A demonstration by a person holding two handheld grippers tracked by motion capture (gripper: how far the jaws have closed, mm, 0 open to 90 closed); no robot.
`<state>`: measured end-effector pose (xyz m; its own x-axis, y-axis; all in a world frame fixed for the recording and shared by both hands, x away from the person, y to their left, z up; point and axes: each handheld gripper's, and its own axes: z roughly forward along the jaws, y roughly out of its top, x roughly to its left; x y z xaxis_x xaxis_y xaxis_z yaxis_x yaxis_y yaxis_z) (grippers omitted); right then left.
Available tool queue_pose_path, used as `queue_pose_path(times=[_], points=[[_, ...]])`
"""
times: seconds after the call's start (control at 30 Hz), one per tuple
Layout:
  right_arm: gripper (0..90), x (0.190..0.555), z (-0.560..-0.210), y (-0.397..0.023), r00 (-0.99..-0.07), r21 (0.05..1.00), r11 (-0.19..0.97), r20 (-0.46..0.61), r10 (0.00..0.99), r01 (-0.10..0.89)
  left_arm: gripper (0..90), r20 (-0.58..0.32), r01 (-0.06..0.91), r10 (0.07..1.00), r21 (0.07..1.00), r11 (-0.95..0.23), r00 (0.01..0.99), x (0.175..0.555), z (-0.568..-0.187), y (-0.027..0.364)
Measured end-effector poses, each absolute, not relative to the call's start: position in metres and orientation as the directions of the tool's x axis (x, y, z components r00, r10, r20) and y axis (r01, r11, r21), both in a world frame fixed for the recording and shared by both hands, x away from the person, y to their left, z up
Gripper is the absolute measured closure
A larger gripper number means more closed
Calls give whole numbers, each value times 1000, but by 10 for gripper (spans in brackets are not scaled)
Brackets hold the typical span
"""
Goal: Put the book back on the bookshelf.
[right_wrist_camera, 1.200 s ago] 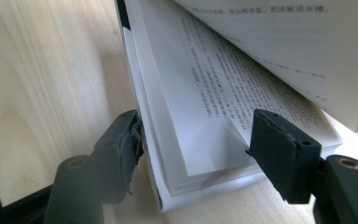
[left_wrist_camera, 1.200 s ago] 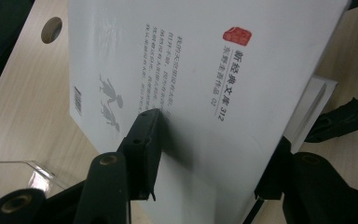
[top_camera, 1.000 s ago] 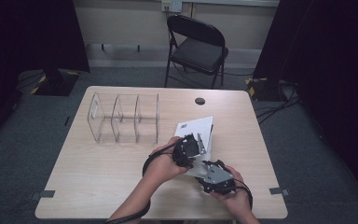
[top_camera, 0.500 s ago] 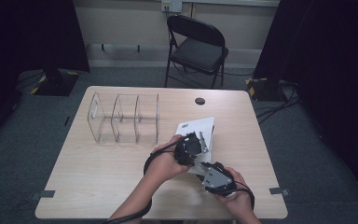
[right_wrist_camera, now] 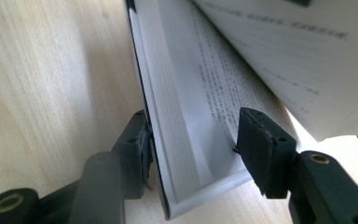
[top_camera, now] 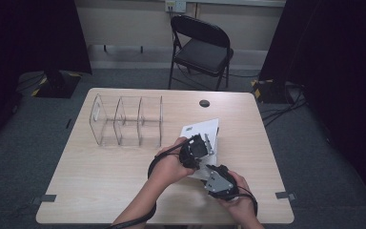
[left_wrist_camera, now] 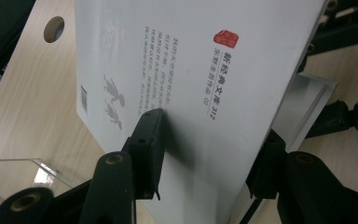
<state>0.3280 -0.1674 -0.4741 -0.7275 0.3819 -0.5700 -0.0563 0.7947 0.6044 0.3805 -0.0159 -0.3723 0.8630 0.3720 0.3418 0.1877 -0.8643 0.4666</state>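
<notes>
A white paperback book (top_camera: 205, 131) lies right of the table's middle, partly opened. My left gripper (top_camera: 207, 144) comes at it from the left and is shut on the lifted front part; in the left gripper view the cover (left_wrist_camera: 205, 56), with a red seal and printed text, runs between the jaws of the left gripper (left_wrist_camera: 209, 144). My right gripper (top_camera: 208, 170) reaches in from the near side. In the right gripper view, the right gripper (right_wrist_camera: 193, 135) clamps the lower stack of pages (right_wrist_camera: 186, 93), one jaw under the back cover and the other on the open page.
A clear plastic organizer (top_camera: 126, 121) with three compartments stands at the back left of the wooden table (top_camera: 100, 176). A round cable hole (top_camera: 204, 103) sits near the far edge. A black folding chair (top_camera: 202, 50) stands behind the table.
</notes>
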Motion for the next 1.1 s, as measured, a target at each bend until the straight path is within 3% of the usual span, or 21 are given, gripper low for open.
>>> queue_pose_path(times=[0.1, 0.6, 0.7, 0.8, 0.97, 1.1], points=[[525, 326, -472, -166, -719, 565, 820, -608, 338, -93, 542, 340, 186, 375, 477, -859, 862, 380, -372, -16], [615, 317, -407, -177, -820, 600, 799, -468, 330, -22, 499, 285, 121, 323, 553, -824, 902, 371, -349, -19], [620, 320, -400, -180, -832, 613, 790, -441, 337, -5, 442, 229, 153, 343, 586, -796, 911, 374, -351, -17], [619, 325, -395, -183, -847, 613, 790, -415, 332, 9, 291, 184, 201, 387, 615, -762, 903, 376, -350, -13], [618, 329, -392, -184, -861, 608, 794, -396, 318, 13, 253, 120, 239, 429, 683, -690, 895, 382, -334, 7], [616, 331, -390, -185, -868, 610, 792, -378, 323, 29, 232, 132, 247, 450, 685, -685, 883, 384, -327, 21]])
